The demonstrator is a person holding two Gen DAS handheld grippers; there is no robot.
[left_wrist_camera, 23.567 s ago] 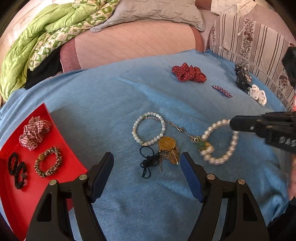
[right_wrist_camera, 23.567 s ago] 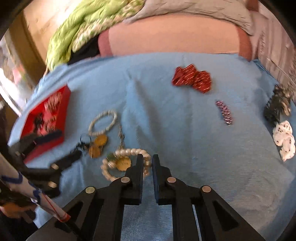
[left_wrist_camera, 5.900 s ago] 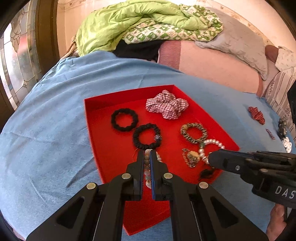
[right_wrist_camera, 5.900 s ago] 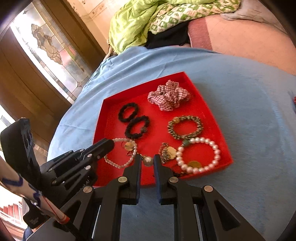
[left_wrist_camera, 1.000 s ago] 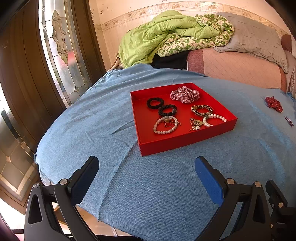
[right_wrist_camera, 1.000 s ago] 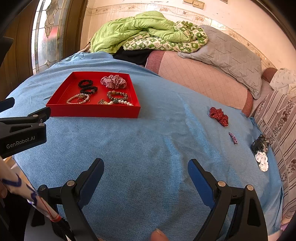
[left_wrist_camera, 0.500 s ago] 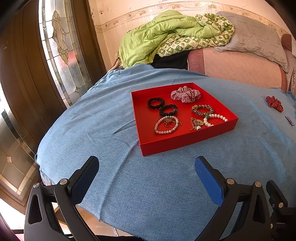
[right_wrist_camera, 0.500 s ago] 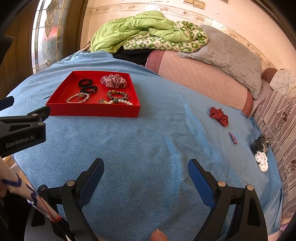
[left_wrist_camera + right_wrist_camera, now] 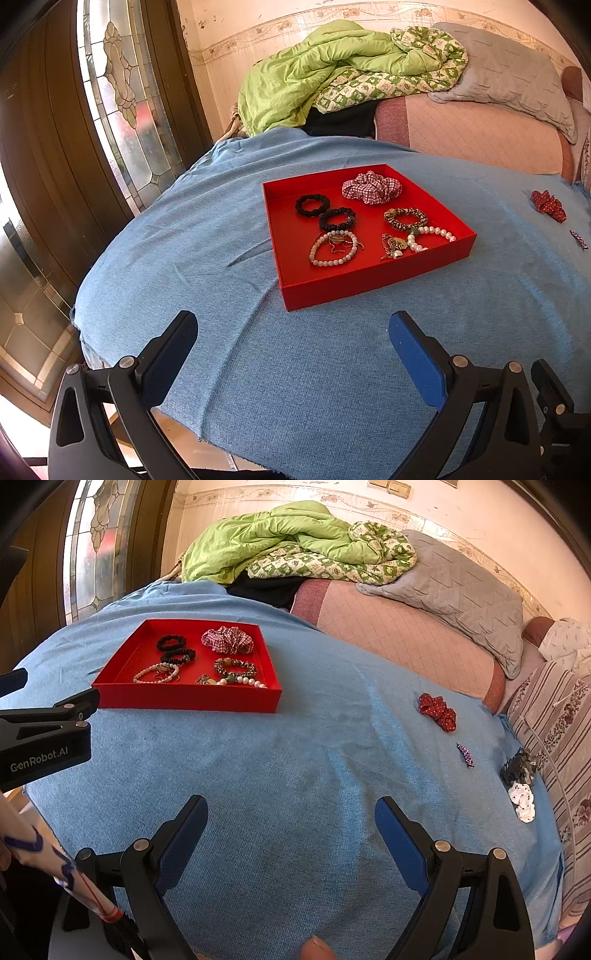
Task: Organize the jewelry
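1. Jewelry lies in the red tray [image 9: 373, 280] on the blue-covered bed [image 9: 207, 236].
2. My left hand-held gripper [image 9: 291, 354] and right hand-held gripper [image 9: 291, 834] hover wide open, empty.

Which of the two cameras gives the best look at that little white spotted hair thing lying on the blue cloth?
The right wrist view. There the white spotted scrunchie lies whole near the blue cloth's right edge, beside a dark hair clip. The left wrist view does not show it at all; its frame ends just past the red scrunchie.
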